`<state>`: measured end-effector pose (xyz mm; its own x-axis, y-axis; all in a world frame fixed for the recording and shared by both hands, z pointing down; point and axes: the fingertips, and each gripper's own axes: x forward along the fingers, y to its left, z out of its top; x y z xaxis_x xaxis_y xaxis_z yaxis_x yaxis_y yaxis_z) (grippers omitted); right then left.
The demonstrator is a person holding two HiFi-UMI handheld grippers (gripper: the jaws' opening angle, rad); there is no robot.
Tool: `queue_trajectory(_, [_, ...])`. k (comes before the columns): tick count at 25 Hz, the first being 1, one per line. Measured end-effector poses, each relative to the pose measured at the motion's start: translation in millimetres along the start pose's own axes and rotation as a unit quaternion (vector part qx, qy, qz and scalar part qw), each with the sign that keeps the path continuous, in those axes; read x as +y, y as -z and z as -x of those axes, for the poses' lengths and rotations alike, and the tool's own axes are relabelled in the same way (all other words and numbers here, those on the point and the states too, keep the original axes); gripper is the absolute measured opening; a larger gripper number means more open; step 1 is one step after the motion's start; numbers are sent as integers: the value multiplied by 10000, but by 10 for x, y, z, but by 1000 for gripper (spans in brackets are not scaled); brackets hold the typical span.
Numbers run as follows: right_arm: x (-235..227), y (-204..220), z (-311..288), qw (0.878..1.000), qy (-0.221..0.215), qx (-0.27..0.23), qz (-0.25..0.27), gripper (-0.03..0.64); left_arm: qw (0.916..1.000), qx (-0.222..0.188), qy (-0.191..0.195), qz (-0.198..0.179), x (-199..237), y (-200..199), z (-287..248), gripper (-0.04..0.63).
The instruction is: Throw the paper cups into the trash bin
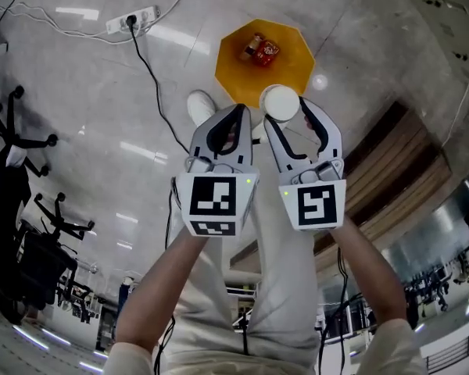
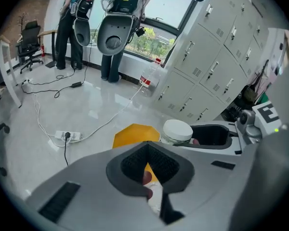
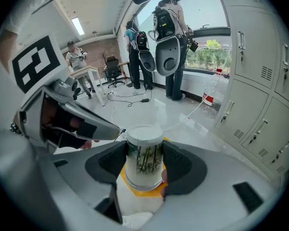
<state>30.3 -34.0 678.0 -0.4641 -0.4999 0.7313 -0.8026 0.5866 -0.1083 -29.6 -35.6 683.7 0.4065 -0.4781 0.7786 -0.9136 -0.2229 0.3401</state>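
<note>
Right gripper [image 1: 284,109] — jaws closed on 1 paper cup [image 3: 144,158], pads pressing its 2 sides, cup upright between them. The cup is white with a green plant print. Its flat white top faces the head camera; lid or base, I cannot tell.

In the head view the cup hangs over the near right edge of the yellow trash bin [image 1: 297,62]. In the right gripper view yellow shows directly beneath it. The bin stands on the pale glossy floor [image 1: 102,92], 8-sided, with red scraps [image 1: 259,51] lying inside.

Left gripper [image 1: 236,114] — just left of the right one, close alongside. Its fingertips are drawn together with nothing between the pads. Through the gap its own view shows only the bin and a bit of white.

Far left of the bin lies a power strip [image 1: 133,20]. A white shoe [image 1: 200,106] sits just near left of the bin. Grey lockers [image 2: 216,66] line the right wall, and 2 people [image 2: 70,28] stand at the far window.
</note>
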Motion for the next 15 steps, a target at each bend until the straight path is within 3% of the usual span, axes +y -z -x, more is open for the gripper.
queue_trajectory(15, [-154, 566, -697, 9994, 218, 200, -197, 242, 9994, 222, -53, -263, 426, 407, -829, 6])
